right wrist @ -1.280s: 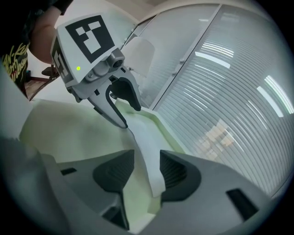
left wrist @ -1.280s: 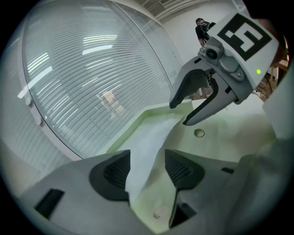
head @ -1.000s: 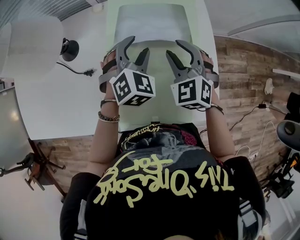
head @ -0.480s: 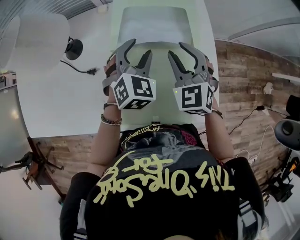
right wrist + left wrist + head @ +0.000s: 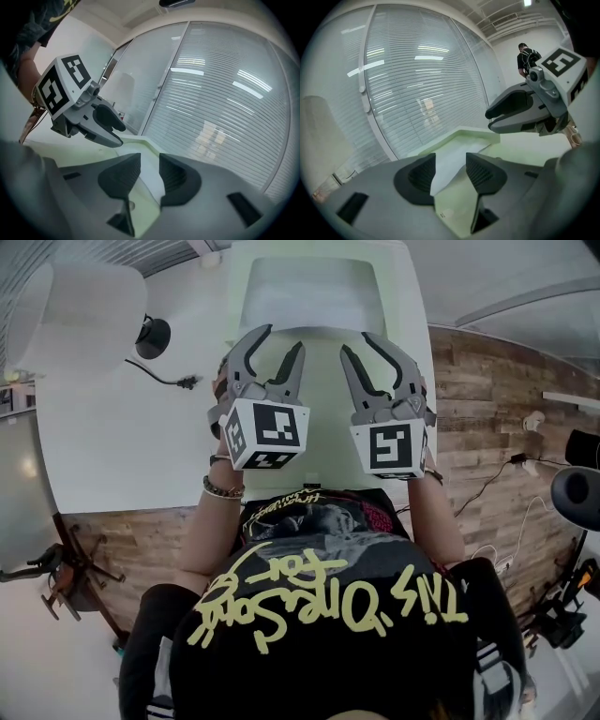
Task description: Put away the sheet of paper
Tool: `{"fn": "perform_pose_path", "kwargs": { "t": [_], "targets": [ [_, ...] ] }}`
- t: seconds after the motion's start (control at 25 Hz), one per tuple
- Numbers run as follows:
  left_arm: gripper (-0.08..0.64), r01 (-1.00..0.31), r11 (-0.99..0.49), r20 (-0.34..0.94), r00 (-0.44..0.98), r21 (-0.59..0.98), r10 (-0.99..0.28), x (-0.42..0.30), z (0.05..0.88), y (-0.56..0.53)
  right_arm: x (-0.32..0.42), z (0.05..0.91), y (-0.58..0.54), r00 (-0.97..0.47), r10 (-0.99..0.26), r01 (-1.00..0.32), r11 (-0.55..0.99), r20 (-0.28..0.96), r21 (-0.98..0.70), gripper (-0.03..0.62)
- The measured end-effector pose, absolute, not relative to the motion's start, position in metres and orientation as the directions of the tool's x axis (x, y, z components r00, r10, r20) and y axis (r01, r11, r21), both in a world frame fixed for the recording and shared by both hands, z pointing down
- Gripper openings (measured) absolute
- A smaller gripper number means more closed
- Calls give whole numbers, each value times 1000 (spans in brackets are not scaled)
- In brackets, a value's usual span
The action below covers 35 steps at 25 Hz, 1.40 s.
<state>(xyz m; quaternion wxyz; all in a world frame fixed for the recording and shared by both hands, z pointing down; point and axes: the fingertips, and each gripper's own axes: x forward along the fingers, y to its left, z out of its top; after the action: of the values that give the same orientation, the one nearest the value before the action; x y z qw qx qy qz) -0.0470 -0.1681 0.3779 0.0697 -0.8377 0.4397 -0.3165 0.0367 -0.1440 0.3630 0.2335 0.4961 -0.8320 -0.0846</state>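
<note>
A white sheet of paper (image 5: 309, 292) lies flat at the far end of a pale green table top (image 5: 323, 451). My left gripper (image 5: 281, 338) and right gripper (image 5: 357, 343) hover side by side above the green top, short of the sheet, pointing toward it. Both are open, their jaws have just been closing a little, and nothing is between them. In the left gripper view the paper (image 5: 451, 159) shows beyond my left gripper (image 5: 447, 171), with the right gripper (image 5: 520, 110) to the right. In the right gripper view, the left gripper (image 5: 93, 124) hangs beside my right gripper (image 5: 149, 176).
A white table (image 5: 131, 427) adjoins the green top on the left, with a black round device (image 5: 153, 332) and its cable. A white rounded chair back (image 5: 84, 306) stands further left. Glass walls with blinds (image 5: 417, 84) lie ahead. Wooden floor (image 5: 487, 399) is on the right.
Both grippers have risen slightly and rolled, so their marker cubes face the head camera more squarely. The jaws of both stand a little narrower than before.
</note>
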Motion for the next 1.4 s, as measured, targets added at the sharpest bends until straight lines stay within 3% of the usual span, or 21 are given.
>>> {"fn": "perform_pose_path", "kwargs": {
  "t": [0.96, 1.2, 1.4],
  "targets": [
    [87, -797, -547, 280, 481, -256, -831, -62, 325, -152, 20, 310, -130, -463, -873, -793, 484, 151, 370, 44],
    [62, -805, -539, 250, 484, -248, -839, -65, 316, -149, 18, 293, -129, -449, -893, -868, 446, 39, 216, 35],
    [41, -797, -538, 184, 506, -273, -843, -63, 301, -148, 20, 287, -130, -444, -896, -880, 441, 27, 175, 24]
  ]
}}
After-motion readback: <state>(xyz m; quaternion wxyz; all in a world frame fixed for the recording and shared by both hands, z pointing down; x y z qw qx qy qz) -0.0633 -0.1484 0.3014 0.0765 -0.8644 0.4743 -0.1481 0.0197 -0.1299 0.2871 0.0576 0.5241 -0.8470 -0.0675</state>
